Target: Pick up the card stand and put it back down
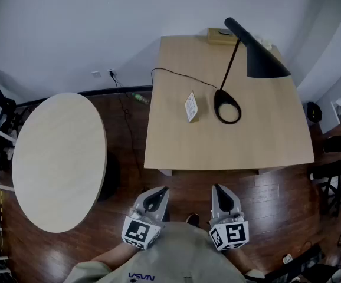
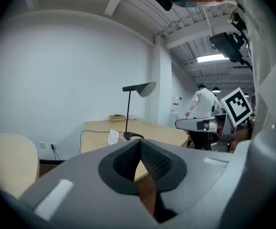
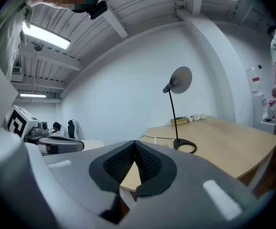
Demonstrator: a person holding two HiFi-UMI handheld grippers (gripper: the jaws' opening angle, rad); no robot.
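Observation:
The card stand [image 1: 191, 107] is a small white card in a wooden base, standing on the square wooden table [image 1: 276, 140] just left of the lamp base. In the left gripper view the card stand [image 2: 113, 136] shows small and far off. My left gripper [image 1: 154, 200] and right gripper [image 1: 222, 197] hang side by side over the floor, short of the table's near edge, both shut and empty. The left gripper [image 2: 140, 143] and right gripper [image 3: 135, 144] show their jaws pressed together with nothing between. In the right gripper view only a white sliver of the card stand [image 3: 154, 139] peeks past the jaws.
A black desk lamp [image 1: 250, 55] with a ring base [image 1: 227, 107] stands on the table, its cord running left. A small wooden box [image 1: 220, 36] sits at the far edge. A round pale table [image 1: 58, 158] stands to the left. A person [image 2: 202, 104] stands far right.

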